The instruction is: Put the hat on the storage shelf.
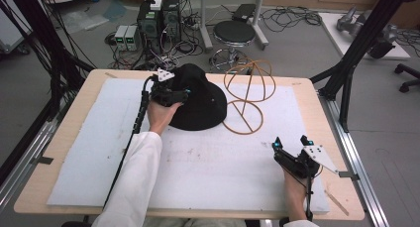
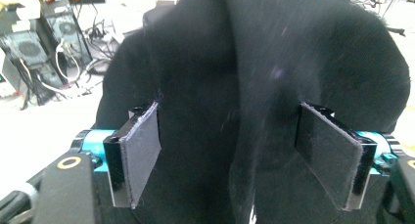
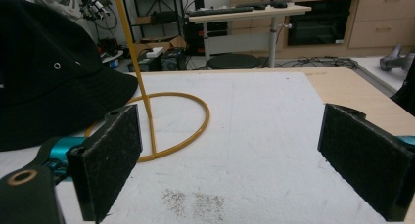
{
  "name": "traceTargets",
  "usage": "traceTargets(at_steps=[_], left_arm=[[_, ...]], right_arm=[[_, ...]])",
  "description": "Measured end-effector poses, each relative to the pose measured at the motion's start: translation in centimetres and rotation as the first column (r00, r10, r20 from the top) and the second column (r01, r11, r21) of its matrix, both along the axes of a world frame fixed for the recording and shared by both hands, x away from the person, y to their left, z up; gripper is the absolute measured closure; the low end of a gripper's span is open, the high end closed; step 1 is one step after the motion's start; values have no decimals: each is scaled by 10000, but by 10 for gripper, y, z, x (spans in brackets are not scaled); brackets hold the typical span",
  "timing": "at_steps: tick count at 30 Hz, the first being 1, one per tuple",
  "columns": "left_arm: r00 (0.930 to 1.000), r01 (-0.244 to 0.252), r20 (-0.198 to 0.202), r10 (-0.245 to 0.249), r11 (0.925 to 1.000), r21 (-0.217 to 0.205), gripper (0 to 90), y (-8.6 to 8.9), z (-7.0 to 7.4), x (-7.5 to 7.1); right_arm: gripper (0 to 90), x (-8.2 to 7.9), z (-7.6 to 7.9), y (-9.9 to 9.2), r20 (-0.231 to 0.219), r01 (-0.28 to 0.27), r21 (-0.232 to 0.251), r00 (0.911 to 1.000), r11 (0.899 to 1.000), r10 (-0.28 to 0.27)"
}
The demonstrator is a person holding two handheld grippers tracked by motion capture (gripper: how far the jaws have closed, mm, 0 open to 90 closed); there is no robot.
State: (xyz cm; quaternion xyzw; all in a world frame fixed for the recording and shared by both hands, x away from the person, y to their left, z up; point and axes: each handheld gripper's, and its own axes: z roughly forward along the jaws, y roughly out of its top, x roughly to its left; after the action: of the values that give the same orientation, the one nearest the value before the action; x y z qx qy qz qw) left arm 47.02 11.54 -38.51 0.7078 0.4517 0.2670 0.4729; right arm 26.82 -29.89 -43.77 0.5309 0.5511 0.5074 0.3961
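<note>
Both grippers are gaping wide: left (image 2: 235,155) straddling the hat (image 1: 200,100), right (image 1: 292,145) idling. We're risking pinching one loose fold and slipping.

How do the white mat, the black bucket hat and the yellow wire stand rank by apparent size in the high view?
1. White mat, by far the largest.
2. Black bucket hat.
3. Yellow wire stand, somewhat smaller in outline than the hat.
</note>
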Motion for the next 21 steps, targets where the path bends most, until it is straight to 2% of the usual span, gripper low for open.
traceTargets(at_steps=[4,7,12,16,19,21], left_arm=[[9998,109,183,-111,9998,158,301,-3,-2,0],[10000,35,69,-36,10000,60,360,-2,-3,1],[9987,505,-67,-507,9984,-261,546,-2,-5,2],[9986,437,-269,-449,9981,-438,645,-3,-8,4],[9968,608,-469,-643,9954,-737,735,-2,-11,6],[9955,740,-540,-783,9943,-773,808,-2,-13,6]], right_arm=[[84,0,0,0,-34,-17,46,10000,10000,17],[84,1,-1,-1,-71,-34,106,10000,9999,35],[84,1,-1,-1,-76,-57,171,10000,9998,58],[84,1,-1,-1,-101,-67,201,9999,9998,69],[84,1,-1,-1,-100,-86,214,9999,9997,89],[84,1,-1,-1,-110,-80,211,9999,9997,82]])
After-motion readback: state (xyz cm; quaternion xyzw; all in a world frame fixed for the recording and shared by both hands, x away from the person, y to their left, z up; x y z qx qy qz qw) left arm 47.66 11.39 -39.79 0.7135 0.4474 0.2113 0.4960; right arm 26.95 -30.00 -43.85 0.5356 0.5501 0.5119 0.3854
